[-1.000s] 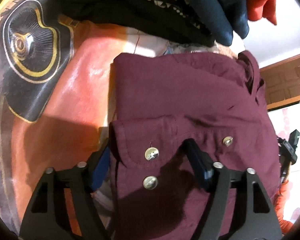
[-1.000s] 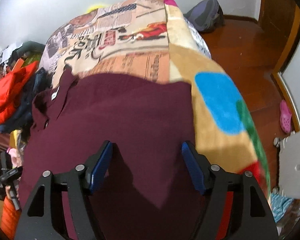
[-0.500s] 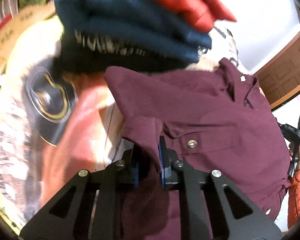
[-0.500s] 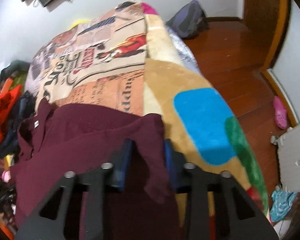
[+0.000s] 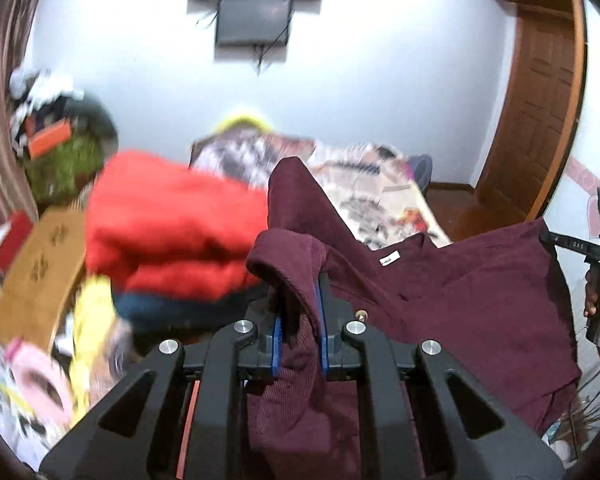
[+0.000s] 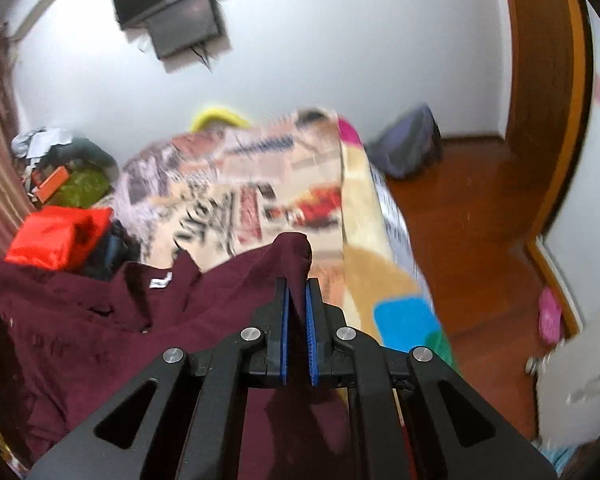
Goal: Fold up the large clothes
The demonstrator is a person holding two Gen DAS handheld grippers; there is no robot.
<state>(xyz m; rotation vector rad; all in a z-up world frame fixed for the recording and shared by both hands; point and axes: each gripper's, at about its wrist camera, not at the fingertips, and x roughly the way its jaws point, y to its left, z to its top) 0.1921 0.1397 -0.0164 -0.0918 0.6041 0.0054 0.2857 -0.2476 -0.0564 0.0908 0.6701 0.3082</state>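
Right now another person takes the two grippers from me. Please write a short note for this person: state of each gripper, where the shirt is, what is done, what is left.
Left gripper: shut on a bunched edge of the maroon shirt.
Right gripper: shut on another edge of the same shirt.
Shirt: hangs between both grippers, above the patterned blanket; white neck label visible.
Red garment lies on a pile at the left.
Done: both edges gripped. No fold visible.
Left: probably lay it flat and fold.

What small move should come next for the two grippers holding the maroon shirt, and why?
Probably carry both forward to lay it over. The left gripper and right gripper each pinch the maroon shirt, raised above the patterned blanket, its collar end hanging loose.
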